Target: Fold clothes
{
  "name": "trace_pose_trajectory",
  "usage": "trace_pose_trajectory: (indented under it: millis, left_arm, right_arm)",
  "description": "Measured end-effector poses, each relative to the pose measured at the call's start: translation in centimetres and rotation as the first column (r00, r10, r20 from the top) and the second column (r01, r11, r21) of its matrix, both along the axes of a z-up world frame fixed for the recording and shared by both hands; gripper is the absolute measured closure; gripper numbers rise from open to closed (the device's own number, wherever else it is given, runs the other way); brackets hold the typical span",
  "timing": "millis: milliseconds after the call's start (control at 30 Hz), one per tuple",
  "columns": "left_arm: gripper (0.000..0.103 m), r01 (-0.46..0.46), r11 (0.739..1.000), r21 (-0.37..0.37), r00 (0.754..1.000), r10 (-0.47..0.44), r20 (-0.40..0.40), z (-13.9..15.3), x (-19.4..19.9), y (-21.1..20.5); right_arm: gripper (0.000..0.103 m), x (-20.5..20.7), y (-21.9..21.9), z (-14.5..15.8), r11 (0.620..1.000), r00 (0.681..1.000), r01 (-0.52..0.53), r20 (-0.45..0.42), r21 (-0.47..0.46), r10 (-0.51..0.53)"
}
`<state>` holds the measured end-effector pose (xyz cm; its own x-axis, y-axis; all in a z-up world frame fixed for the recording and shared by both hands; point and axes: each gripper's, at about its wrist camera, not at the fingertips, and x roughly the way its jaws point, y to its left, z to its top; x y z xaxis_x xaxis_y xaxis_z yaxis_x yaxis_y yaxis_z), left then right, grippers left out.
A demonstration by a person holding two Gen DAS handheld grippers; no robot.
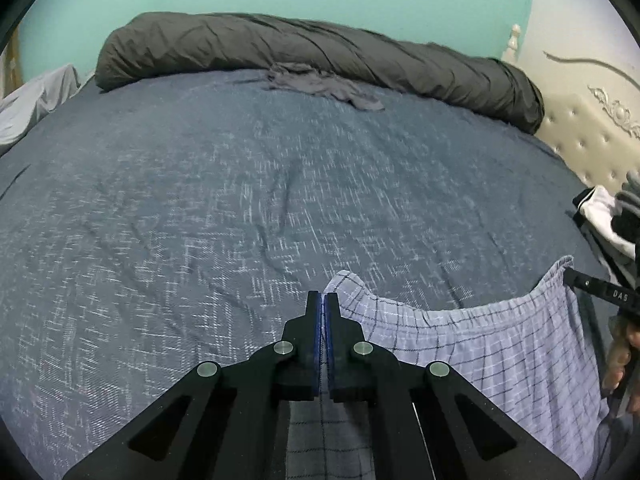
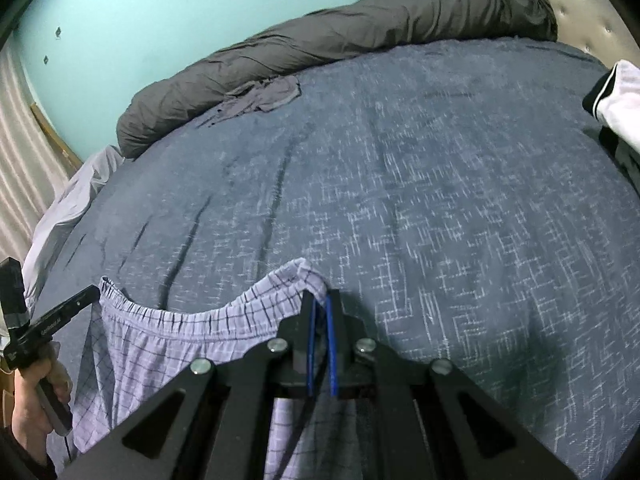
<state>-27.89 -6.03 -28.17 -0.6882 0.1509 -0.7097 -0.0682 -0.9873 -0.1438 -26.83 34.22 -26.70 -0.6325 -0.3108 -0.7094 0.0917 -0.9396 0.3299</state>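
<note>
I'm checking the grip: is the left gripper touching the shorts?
Touching. In the left wrist view the left gripper is closed on the waistband corner of the shorts.

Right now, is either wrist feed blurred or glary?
Left wrist: bedspread weave streaks with motion blur, the left claw stays sharp. Right wrist: the same streaking, strongest far off; checked shorts readable. No glare; fisheye bends the bed's edges.
</note>
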Motion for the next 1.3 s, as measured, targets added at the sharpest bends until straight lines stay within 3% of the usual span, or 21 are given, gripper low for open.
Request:
trace_pose_trajectory:
  millis: [67,200,300,333,367,467,600,667,733,767,867,1067,1300]
  left_arm:
    - [0.1,-0.009,1.0,-0.003,1.0,0.009,-0.004,-0.3,-0.1,-0.1]
    - [0.088,-0.015,1.0,0.009,1.0,0.015,0.016,-0.6,-0.1,-0.6]
    - [0.078,-0.013,1.0,0.003,1.0,0.012,0.023,-0.4,0.4,-0.7]
    - [0.078,-0.01,1.0,0.0,0.999,0.01,0.031,-0.4,0.5,-0.7]
    - [0.078,-0.007,1.0,0.0,0.999,0.007,0.046,-0.6,0.5,-0.7]
    - [0.078,0.006,1.0,0.026,0.997,-0.008,0.082,-1.4,0.4,-0.7]
    - [0.078,0.009,0.999,0.05,0.995,-0.014,0.099,-2.3,0.1,-0.8]
    - [0.084,0.009,0.998,0.065,0.995,-0.015,0.099,-2.4,0.1,-1.0]
    - [0.096,0.01,0.997,0.07,0.995,-0.017,0.098,-2.4,0.0,-1.1]
    - [0.099,0.012,0.998,0.069,0.995,-0.018,0.097,-2.4,0.1,-1.0]
    - [0.1,0.009,0.999,0.052,0.996,-0.013,0.083,-2.1,0.3,-0.9]
    - [0.101,-0.022,0.999,0.028,0.999,0.022,0.031,-0.6,0.7,-1.5]
    - [0.1,-0.023,1.0,0.004,0.997,0.022,0.072,-1.8,-0.1,-1.2]
  right_arm:
    - [0.098,-0.3,0.2,-0.4,1.0,1.0,0.003,0.017,-0.01,-0.003]
    - [0.096,-0.8,0.6,-1.3,0.999,0.998,0.02,0.052,-0.038,-0.018]
    - [0.084,-0.8,1.0,-0.8,0.998,0.998,0.046,0.046,-0.036,-0.044]
    - [0.075,-0.7,1.4,-0.7,0.997,0.997,0.058,0.045,-0.048,-0.056]
    - [0.074,-0.7,1.8,-0.5,0.996,0.997,0.07,0.044,-0.059,-0.067]
    - [0.074,-0.6,2.6,-0.2,0.991,0.995,0.088,0.054,-0.096,-0.083]
    - [0.074,-0.8,2.2,-0.7,0.99,0.997,0.038,0.066,-0.137,-0.029]
    - [0.074,-0.9,1.4,-0.9,0.992,0.998,0.005,0.063,-0.123,0.003]
    - [0.078,-0.9,0.6,-1.1,0.994,0.998,-0.027,0.058,-0.109,0.033]
    - [0.091,-0.9,0.3,-1.2,0.995,0.998,-0.035,0.057,-0.096,0.041]
    - [0.098,-0.8,0.1,-1.0,0.998,0.999,-0.03,0.042,-0.063,0.033]
    - [0.1,-1.1,0.6,0.2,0.997,1.0,-0.003,-0.026,-0.081,0.0]
    - [0.099,-2.2,0.1,-0.6,0.998,0.999,-0.02,0.028,-0.057,0.021]
